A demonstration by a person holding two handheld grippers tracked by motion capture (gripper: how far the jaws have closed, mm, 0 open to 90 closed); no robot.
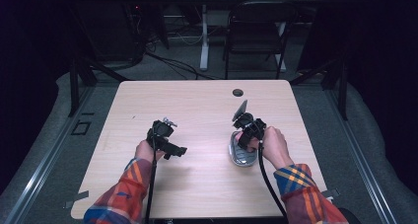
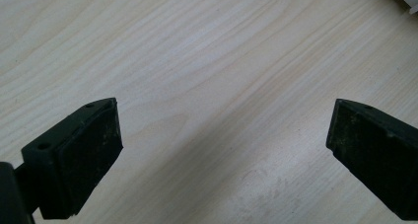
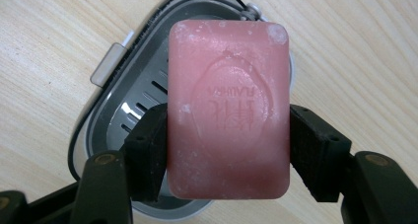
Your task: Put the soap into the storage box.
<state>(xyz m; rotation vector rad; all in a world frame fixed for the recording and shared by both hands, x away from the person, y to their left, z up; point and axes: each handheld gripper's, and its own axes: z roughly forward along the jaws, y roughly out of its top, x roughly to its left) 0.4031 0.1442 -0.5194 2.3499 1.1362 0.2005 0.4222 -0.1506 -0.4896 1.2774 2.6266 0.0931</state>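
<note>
A pink bar of soap (image 3: pixel 228 110) with an embossed stamp is clamped across its width by my right gripper (image 3: pixel 227 150), whose pads press on its two long sides. Just beneath it lies a grey soap dish (image 3: pixel 123 93) with a slotted drain floor. In the high view my right gripper (image 1: pixel 246 135) hangs directly over that soap dish (image 1: pixel 240 157) at the table's right side. My left gripper (image 1: pixel 173 150) rests over the left half of the table. Its jaws stand wide apart in the left gripper view (image 2: pixel 222 150), with bare wood between them.
The light wooden table (image 1: pixel 197 105) has a round cable hole (image 1: pixel 238 92) near its far edge. Beyond it stand a black chair (image 1: pixel 256 31) and a white desk leg (image 1: pixel 204 36). Plaid sleeves enter from the bottom edge.
</note>
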